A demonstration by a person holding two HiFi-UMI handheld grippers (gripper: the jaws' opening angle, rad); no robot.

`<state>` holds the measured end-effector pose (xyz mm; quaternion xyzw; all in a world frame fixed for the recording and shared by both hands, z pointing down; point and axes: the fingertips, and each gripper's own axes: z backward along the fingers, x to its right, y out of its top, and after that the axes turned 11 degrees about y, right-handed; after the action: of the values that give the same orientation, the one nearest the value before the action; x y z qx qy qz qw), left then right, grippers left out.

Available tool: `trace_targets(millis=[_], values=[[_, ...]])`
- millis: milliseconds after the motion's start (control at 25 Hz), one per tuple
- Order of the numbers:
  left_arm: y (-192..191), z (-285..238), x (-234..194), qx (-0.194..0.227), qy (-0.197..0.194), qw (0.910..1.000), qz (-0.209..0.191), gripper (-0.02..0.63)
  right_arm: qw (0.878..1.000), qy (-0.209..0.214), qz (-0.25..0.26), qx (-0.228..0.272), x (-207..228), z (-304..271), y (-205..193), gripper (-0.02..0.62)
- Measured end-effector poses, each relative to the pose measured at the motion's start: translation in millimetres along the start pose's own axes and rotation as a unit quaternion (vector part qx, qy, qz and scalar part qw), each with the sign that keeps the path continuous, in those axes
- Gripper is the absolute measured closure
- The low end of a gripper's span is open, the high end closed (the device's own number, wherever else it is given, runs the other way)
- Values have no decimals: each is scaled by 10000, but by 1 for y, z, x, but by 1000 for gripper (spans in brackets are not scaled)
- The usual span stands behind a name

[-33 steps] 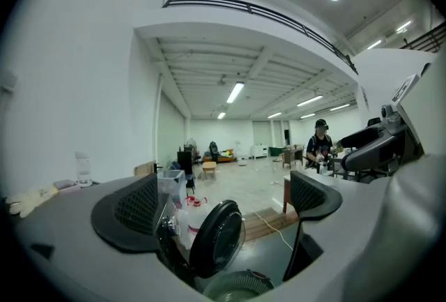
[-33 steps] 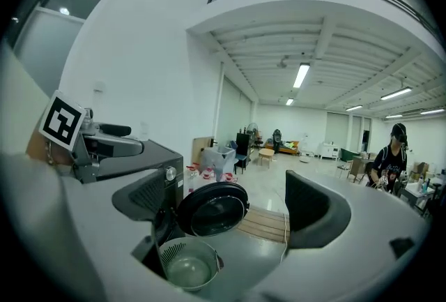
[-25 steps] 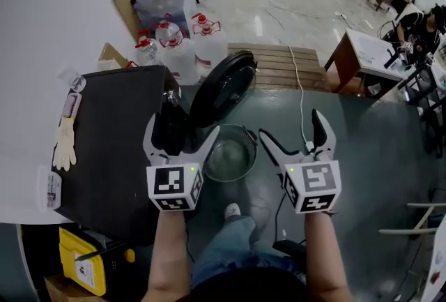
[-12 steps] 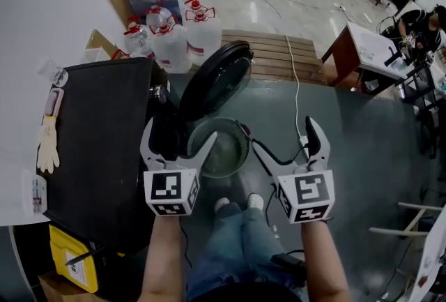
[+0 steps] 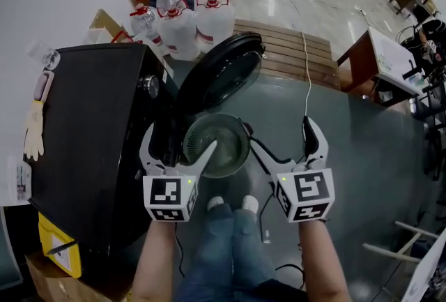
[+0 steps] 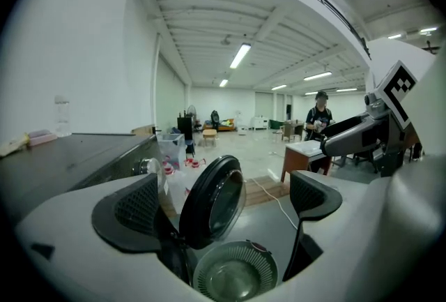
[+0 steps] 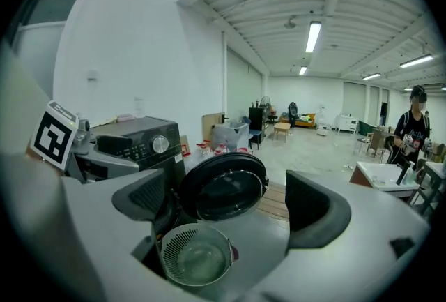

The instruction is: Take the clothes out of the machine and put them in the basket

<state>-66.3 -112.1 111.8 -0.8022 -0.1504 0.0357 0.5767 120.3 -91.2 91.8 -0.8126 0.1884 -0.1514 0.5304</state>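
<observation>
Left gripper (image 5: pixel 180 144) now over basket (image 5: pixel 233 127); right gripper (image 5: pixel 282 137) beside.

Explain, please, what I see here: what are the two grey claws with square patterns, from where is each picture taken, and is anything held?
A person stands by a black washing machine and holds a tool in each hand: the left gripper and the right gripper. Each has two jaws and a cube with square markers. The head view comes from a camera on the person's head, looking down. The two gripper views come from cameras riding on the grippers, looking along their jaws. The machine's round door stands open. Before it, on the floor, sits a round perforated basket, which looks empty. Both grippers have their jaws apart and hold nothing. No clothes show in these pictures.
</observation>
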Motion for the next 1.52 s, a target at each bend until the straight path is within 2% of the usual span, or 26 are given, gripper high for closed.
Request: trace_targets(millis=[120,320,480,720,960,1120,1520], values=[[-24,-15,8,-162,-16,9999,-1,38,9999,-5,-121,-65,9,-16,-25,67],[-80,-37,26,-532,-266,9982,-77,38,9991,124,-248,-309,11,-40,-80,67],[-126,-52,29,-764,-236,9968,-78,38,9981,206,-372,-456,9,-56,-121,67],[-195,-66,25,-1090,-73,9940,6,38,9948,367,-594,-742,-2,-81,-189,67],[-264,-67,11,-1409,80,9899,-103,38,9908,604,-651,-1019,-19,-109,-248,67],[-297,-68,-2,-1556,201,9875,-142,38,9886,740,-595,-1166,-31,-129,-274,67],[-363,-81,-60,-1952,965,9755,316,38,9824,1053,-432,-1484,-55,-188,-310,67]])
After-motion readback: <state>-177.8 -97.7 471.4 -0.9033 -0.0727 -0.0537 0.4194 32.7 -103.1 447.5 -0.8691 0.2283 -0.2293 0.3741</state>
